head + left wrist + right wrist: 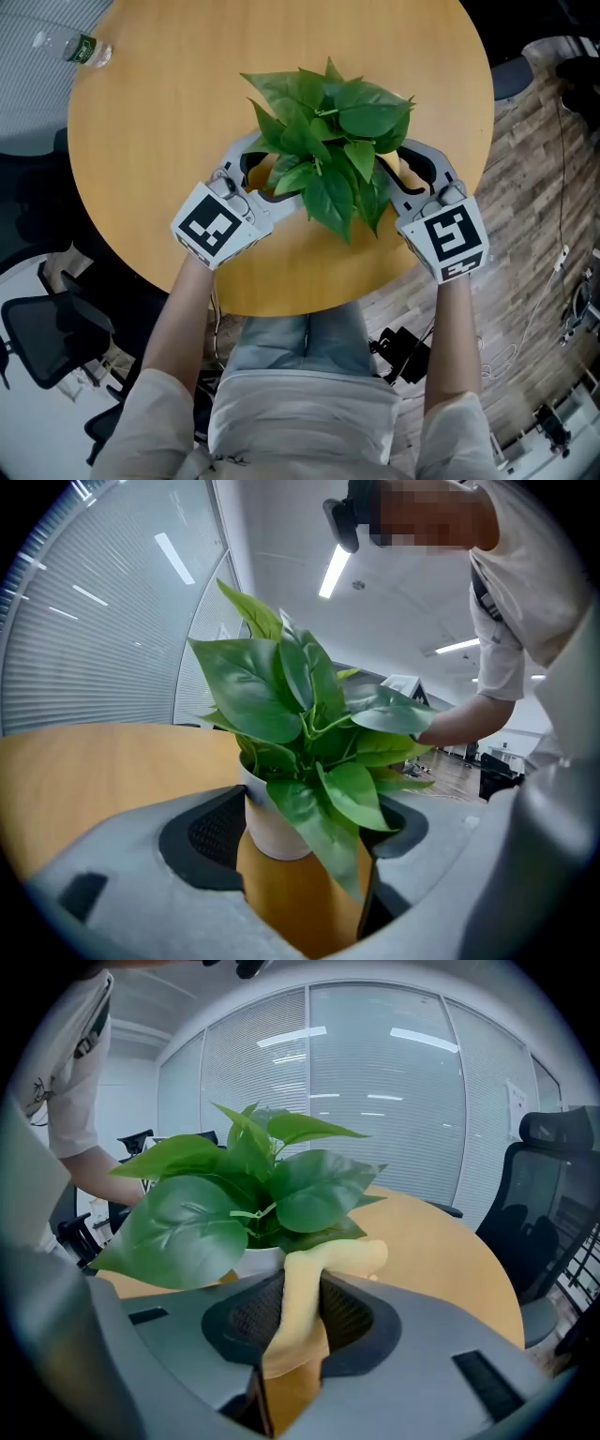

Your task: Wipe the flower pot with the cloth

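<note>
Left gripper (pixel 258 173) at pot's (pixel 272 825) 9 o'clock, jaws spread around it, likely steadying; right gripper (pixel 410 173) at 3 o'clock pinches cloth (pixel 298 1327) for wiping.

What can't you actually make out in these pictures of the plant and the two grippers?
- Flower pot: head view, hidden under the leaves.
- Left gripper: its own view, leaves cover one jaw, so contact with the pot there is unclear.
- Cloth: right gripper view, leaves hide whether it touches the pot.
- Bottle: head view, label too small to read.
</note>
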A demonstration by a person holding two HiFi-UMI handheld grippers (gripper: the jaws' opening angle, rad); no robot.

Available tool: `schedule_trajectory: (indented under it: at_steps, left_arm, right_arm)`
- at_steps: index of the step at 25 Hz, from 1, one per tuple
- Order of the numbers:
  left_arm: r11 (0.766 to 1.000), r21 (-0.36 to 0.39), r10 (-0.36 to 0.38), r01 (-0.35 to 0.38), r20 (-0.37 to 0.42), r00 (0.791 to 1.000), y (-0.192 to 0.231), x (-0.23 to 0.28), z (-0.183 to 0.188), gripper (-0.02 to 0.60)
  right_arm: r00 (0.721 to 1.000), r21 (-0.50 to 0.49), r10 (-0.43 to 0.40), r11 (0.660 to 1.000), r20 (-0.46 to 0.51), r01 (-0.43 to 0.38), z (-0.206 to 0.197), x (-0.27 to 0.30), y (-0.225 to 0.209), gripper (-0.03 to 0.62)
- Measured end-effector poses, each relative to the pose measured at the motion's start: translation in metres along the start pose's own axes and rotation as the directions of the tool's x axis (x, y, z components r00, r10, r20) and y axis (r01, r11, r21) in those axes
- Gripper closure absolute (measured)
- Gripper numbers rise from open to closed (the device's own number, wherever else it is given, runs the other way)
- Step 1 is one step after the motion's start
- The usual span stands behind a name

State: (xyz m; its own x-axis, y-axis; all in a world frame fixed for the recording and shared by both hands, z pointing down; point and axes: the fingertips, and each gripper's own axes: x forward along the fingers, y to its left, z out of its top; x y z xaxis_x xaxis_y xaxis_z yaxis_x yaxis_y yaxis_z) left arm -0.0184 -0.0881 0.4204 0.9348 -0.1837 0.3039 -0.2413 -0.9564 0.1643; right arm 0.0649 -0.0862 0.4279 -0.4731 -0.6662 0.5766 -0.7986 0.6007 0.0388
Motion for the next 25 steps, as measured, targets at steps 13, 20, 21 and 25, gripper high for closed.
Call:
schedule_trajectory:
  at_steps: [13,20,21,25]
  left_arm:
    - [0.998,0.01,0.057,-0.057,0.009,0.998,0.0,0.004,0.001,0.227]
    - [0.994,-0.01,0.108,-0.108,0.016,0.994,-0.003,0.006,0.003,0.229]
    - [0.993,-0.015,0.117,-0.117,0.014,0.993,-0.004,0.007,0.002,0.229]
    - [0.987,-0.035,0.158,-0.158,0.001,0.987,-0.007,0.009,0.002,0.229]
  right_arm:
    - [1.0,0.013,0.003,1.0,0.005,-0.003,-0.002,0.0,0.007,0.503]
    - [1.0,0.016,0.011,1.0,0.004,-0.011,-0.006,-0.005,0.015,0.503]
    - [1.0,0.017,0.011,1.0,0.005,-0.011,-0.007,-0.006,0.016,0.503]
    - [1.0,0.019,0.013,1.0,0.007,-0.013,-0.01,-0.009,0.021,0.503]
